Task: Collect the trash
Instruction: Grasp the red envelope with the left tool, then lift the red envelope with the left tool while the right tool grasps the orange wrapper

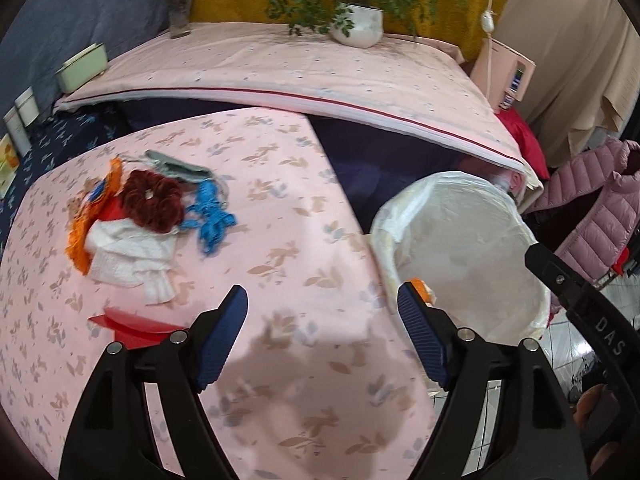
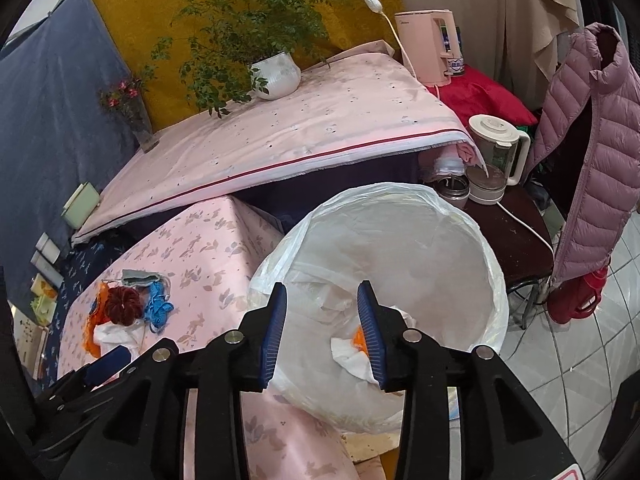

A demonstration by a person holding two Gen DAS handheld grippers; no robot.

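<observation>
A heap of trash (image 1: 132, 224) lies at mid-left of the left wrist view on the pink floral tablecloth (image 1: 280, 216): a dark red fuzzy ball (image 1: 152, 200), a blue tangle (image 1: 212, 216), white crumpled paper (image 1: 128, 256) and an orange scrap (image 1: 80, 240), all touching. A red piece (image 1: 136, 326) lies apart, lower left. The bag-lined bin (image 2: 400, 240) fills the centre of the right wrist view, with a white-and-orange scrap (image 2: 352, 348) inside. The left gripper (image 1: 322, 300) hovers over the cloth, jaws wide apart and empty. The right gripper (image 2: 322, 300) hangs over the bin's rim, jaws apart, gripping nothing.
</observation>
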